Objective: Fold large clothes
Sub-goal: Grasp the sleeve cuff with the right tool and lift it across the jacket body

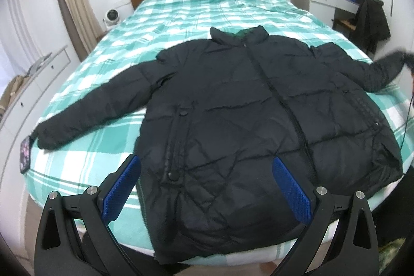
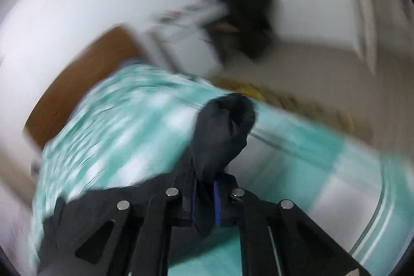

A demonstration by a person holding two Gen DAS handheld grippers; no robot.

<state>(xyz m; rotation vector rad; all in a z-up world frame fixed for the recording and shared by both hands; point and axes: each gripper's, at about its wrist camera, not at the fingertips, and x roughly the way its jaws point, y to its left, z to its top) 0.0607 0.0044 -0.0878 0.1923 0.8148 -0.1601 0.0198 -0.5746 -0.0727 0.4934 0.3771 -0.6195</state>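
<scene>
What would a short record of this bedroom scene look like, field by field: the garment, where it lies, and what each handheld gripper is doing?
garment: black padded jacket, front up, zipped, spread flat
surface: bed with green-and-white checked cover
left sleeve of picture: stretched out flat toward the bed's edge
other sleeve: sleeve cuff lifted off the cover
left gripper: open, above the jacket's hem, holding nothing
right gripper: shut on the sleeve cuff; view heavily blurred
nearby: patterned phone beside the flat sleeve's end
folding: not yet begun on the body

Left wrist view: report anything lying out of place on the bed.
A small floral-patterned phone or case lies at the bed's left edge beside the jacket's spread sleeve cuff. It is no part of the folding and could get swept off.
</scene>
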